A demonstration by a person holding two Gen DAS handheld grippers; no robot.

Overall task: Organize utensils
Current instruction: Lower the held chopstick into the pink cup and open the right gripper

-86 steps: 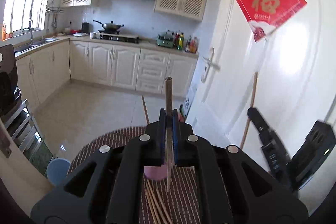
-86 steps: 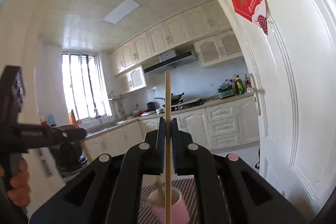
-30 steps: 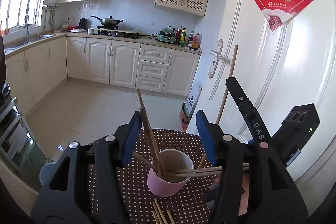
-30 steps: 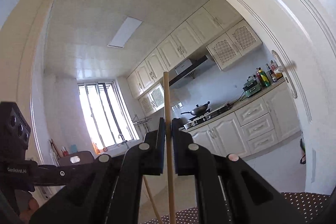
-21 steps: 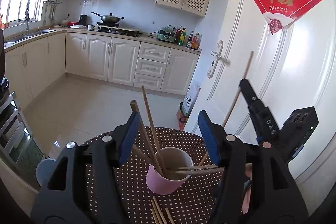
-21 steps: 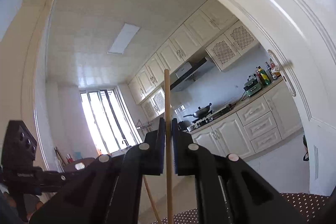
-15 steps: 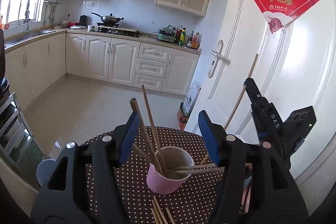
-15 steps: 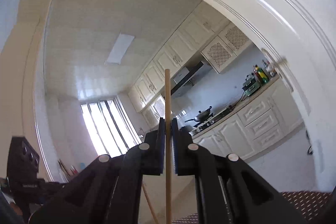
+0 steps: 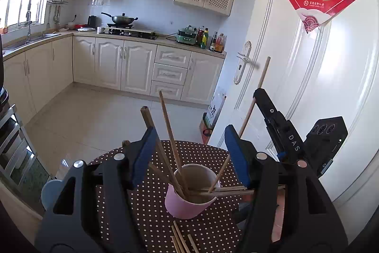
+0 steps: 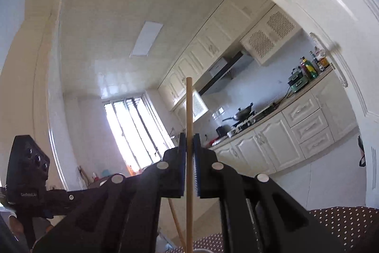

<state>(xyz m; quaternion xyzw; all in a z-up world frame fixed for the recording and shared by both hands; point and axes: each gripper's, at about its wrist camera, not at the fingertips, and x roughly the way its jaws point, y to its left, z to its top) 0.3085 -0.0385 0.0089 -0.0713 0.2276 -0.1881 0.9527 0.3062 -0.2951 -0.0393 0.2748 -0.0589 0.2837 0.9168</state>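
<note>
Pink and glossy, the cup (image 9: 189,196) stands on the brown polka-dot table (image 9: 142,200) in the left wrist view, framed between the spread blue-padded fingers (image 9: 144,155) of the left gripper (image 9: 190,155), which hold nothing. Several wooden chopsticks (image 9: 169,136) lean out of the cup, some steeply to the left, others lying almost flat across its rim to the right. More loose chopsticks (image 9: 180,241) lie on the table just in front of the cup. To the right, the right gripper (image 9: 257,96) pinches a pale chopstick (image 9: 261,77) whose lower end reaches down into the cup.

In the right wrist view, the right gripper's jaws are pressed together on that pale chopstick, which runs upright between them, its top rising above the fingertips against the kitchen cabinets (image 10: 272,144) and its lower part running down out of view. A strip of the dotted table shows at bottom right.
</note>
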